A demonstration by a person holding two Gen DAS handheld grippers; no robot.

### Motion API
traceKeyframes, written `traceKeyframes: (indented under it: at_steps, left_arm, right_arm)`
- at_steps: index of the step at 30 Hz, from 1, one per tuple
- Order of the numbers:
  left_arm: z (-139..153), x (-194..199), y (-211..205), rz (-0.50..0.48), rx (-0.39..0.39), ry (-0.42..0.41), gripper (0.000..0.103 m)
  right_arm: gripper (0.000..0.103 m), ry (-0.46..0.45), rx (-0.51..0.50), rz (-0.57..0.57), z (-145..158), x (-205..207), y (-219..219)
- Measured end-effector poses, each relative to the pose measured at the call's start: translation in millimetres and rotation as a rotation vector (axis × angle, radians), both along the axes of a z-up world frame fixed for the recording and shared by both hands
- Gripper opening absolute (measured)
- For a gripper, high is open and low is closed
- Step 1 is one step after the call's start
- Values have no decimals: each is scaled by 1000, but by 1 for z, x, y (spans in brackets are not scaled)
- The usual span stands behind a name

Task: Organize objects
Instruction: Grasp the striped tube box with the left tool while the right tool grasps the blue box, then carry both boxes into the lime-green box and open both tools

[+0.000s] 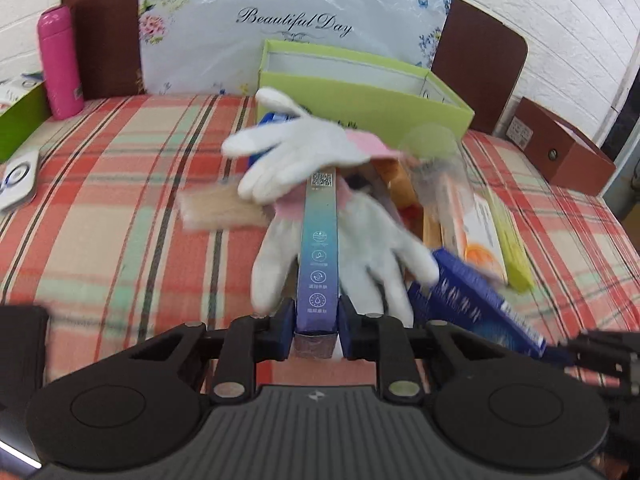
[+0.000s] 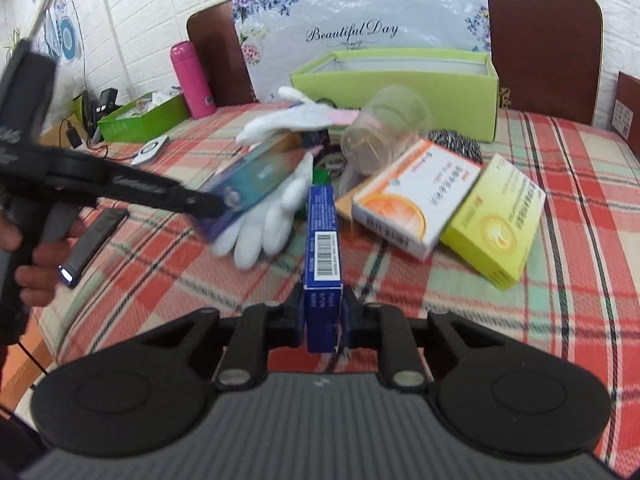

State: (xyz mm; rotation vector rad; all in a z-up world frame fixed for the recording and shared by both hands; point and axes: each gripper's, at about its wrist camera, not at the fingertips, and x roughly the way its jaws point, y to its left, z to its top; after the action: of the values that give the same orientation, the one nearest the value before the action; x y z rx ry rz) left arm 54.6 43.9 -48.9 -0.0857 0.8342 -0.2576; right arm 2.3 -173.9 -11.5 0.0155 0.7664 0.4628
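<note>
Crowded middle, open cloth at the near edge and left

The heap at centre — white gloves, clear plastic cup, orange-and-white box and yellow box lying just beside each other — blocks the straight way to the green open box at the back. The plaid cloth lies bare to the left of the heap as far as the pink bottle. Bare cloth also runs along the near edge — and right of the yellow box.
</note>
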Motion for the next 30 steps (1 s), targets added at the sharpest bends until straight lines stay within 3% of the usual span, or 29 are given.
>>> traceKeyframes:
  at_steps: [4, 16, 19, 25, 30]
  left_arm:
    - [-6, 0, 1, 45, 30, 12, 26]
    - [-9, 44, -16, 41, 78, -13, 34]
    - [-10, 41, -13, 29, 34, -5, 23]
    - [0, 26, -10, 35, 36, -10, 22]
    - [23, 14, -9, 26, 30, -73, 22]
  right_arm:
    - [19, 4, -12, 7, -6, 4, 6]
    - [21, -13, -31, 24, -9, 24, 26]
    - [17, 2, -27, 16, -15, 25, 25]
    - [17, -14, 44, 15, -2, 17, 10]
    - [17, -78, 105, 25, 27, 13, 0]
